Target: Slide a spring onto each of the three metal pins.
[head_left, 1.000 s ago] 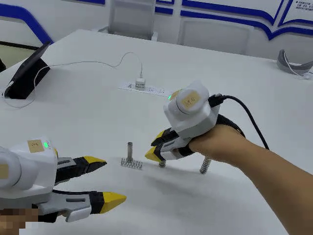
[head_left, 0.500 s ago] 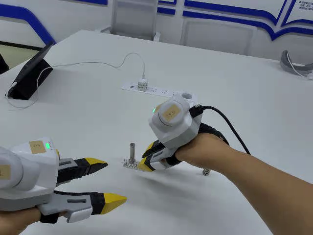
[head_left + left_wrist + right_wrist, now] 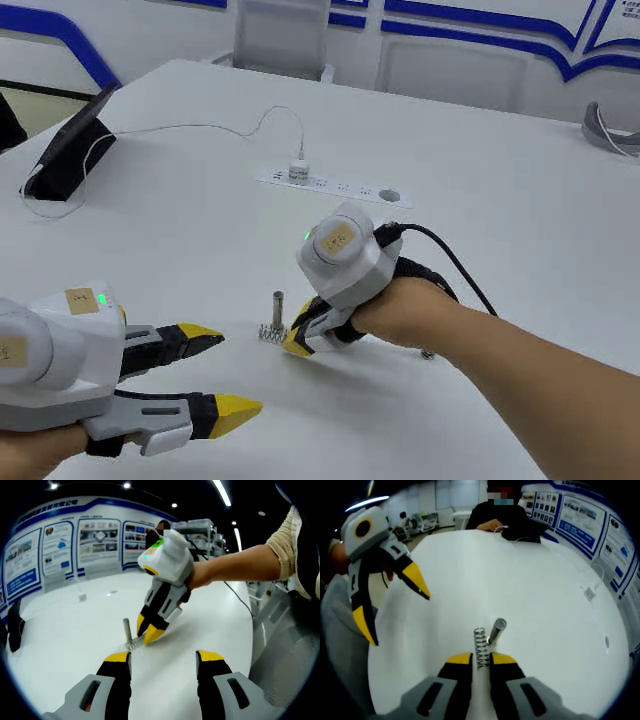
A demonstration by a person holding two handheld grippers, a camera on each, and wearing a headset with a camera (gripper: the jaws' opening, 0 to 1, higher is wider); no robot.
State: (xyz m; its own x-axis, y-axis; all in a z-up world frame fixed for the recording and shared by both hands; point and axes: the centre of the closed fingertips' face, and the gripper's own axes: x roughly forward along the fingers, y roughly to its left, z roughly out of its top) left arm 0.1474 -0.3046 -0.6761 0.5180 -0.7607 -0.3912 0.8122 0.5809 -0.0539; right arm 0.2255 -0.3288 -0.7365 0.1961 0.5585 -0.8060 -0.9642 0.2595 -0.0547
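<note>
Head view is showing us the right tongs (image 3: pixel 293 345) reaching down to the white tabletop (image 3: pixel 520 230), their yellow tips pointing left and sitting just beside a short upright grey metal pin (image 3: pixel 278 308). At the foot of that pin we are seeing a small coiled metal spring (image 3: pixel 270 333) lying between the pin and the yellow tips. Right gripper view is giving us the closer look: the right tongs are drawn almost together and are pinching the near end of the spring, which is stretching forward from the tips and ending just beside the pin, on its left in that view. Whether coil and pin are touching, we cannot tell. Our left tongs (image 3: pixel 225 372) are hovering at the lower left of the head view, spread wide and gripping nothing, aiming toward the pin from nearby. Left gripper view is framing the pin, the spring and the right tongs ahead of its own two parted tips. Farther back we are seeing a long white power strip (image 3: pixel 335 186) with a white charger (image 3: pixel 299 170) plugged into it, and a black tablet (image 3: pixel 70 150) leaning well off to the left.
</note>
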